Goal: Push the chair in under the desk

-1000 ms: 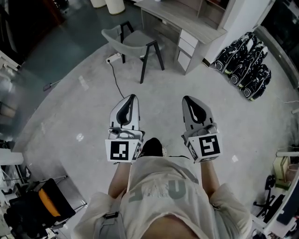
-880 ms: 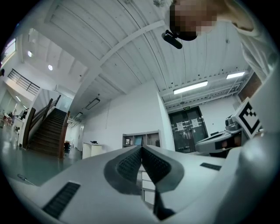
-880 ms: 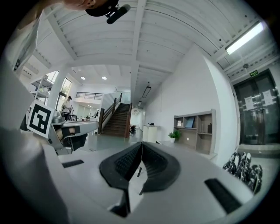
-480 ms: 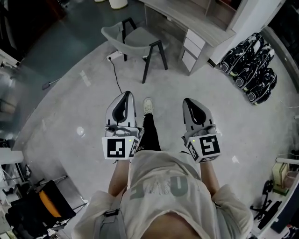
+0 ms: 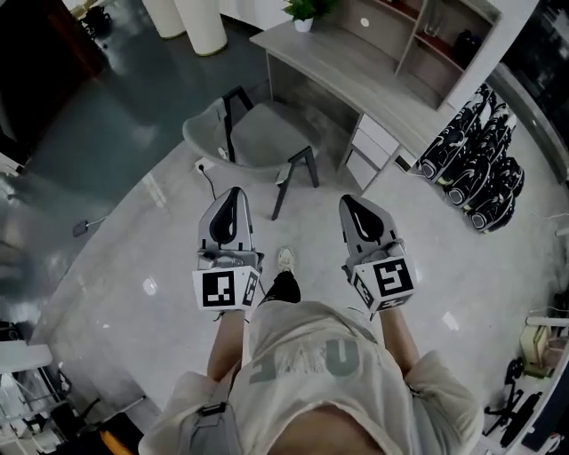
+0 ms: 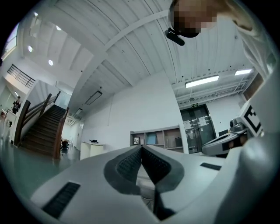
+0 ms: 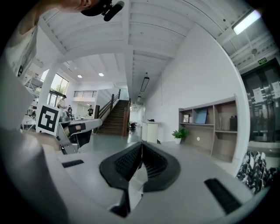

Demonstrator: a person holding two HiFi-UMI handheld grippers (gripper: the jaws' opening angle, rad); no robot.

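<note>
A grey chair (image 5: 258, 140) with black legs stands on the pale floor, pulled out from a light wooden desk (image 5: 356, 67) behind it. My left gripper (image 5: 233, 192) hovers in front of the chair's near left side, jaws shut and empty. My right gripper (image 5: 348, 201) is level with it, to the right of the chair's front leg, also shut and empty. In the left gripper view the shut pads (image 6: 141, 162) meet in a line. The right gripper view shows the same closed pads (image 7: 139, 162). Neither gripper touches the chair.
The desk has a drawer unit (image 5: 372, 151) at its right end and a potted plant (image 5: 304, 12) on top. Shelves (image 5: 418, 35) rise behind it. Several black-and-white items (image 5: 476, 164) lie on the floor to the right. A cable and plug (image 5: 204, 169) trail left of the chair.
The person has walked forward, so the chair and desk are nearer and larger in the head view. Both grippers stayed shut and side by side.
</note>
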